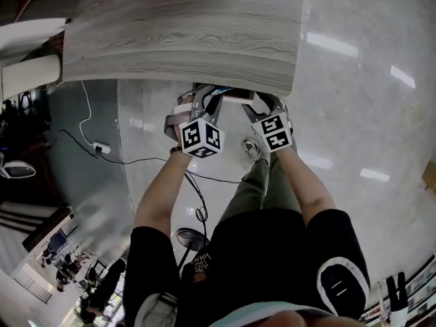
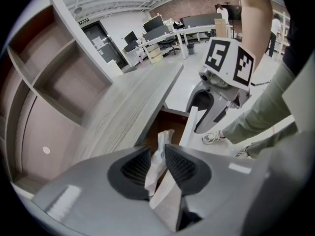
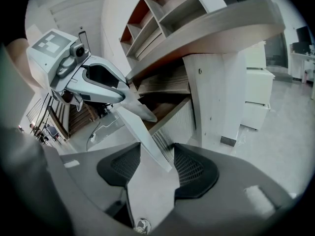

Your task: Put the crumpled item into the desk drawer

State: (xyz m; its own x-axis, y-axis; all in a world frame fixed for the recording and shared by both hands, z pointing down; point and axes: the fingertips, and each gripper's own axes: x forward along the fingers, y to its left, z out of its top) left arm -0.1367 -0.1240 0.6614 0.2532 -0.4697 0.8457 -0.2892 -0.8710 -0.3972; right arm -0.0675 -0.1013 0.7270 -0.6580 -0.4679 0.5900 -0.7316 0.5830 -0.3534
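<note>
The crumpled item (image 2: 165, 139), a twisted white piece of paper, is pinched between the pads of my left gripper (image 2: 157, 155). It hangs over the open desk drawer (image 2: 165, 124), whose inside is brown. In the right gripper view the same paper (image 3: 140, 110) sticks out of the left gripper (image 3: 130, 101) above the drawer's inside (image 3: 162, 107). My right gripper (image 3: 157, 154) is shut on the white drawer front (image 3: 140, 132). From the head view both grippers sit just under the desk's near edge, the left gripper (image 1: 197, 113) beside the right gripper (image 1: 264, 109).
The grey wood-grain desk top (image 1: 184, 33) hides most of the drawer from above. Open shelves (image 2: 54, 77) stand behind the desk. A white cabinet (image 3: 256, 102) is beside the desk's leg panel (image 3: 211, 97). A power strip (image 1: 101, 148) and cables lie on the floor.
</note>
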